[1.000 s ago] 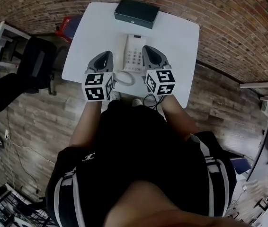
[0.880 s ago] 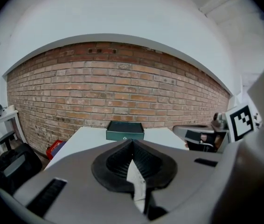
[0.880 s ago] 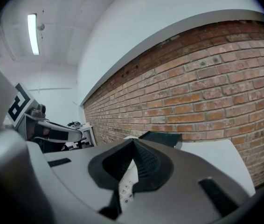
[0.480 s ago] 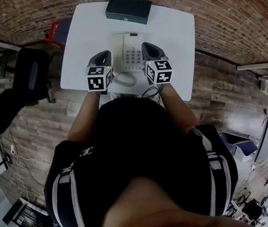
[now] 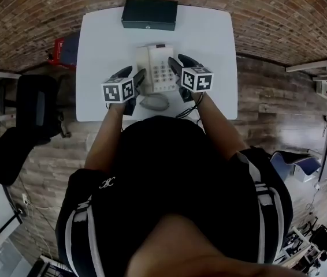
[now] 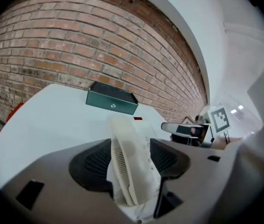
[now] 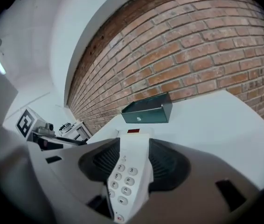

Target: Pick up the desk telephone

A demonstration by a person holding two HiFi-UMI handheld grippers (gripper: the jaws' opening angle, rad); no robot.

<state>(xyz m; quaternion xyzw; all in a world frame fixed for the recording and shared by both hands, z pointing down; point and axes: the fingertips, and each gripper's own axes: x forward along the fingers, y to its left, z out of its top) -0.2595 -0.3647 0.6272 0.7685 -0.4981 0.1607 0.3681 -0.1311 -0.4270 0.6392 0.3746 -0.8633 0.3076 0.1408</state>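
Well between left and right jaws: telephone [image 5: 159,68]

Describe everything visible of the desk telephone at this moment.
The desk telephone is off-white plastic, lying flat on the white table, keypad up, handset cradled on the person's left, coiled cord curling off its near end. The left claw straddles the handset edge, the right claw the keypad edge. Both sets of jaws have just been opening, and no firm grip shows.
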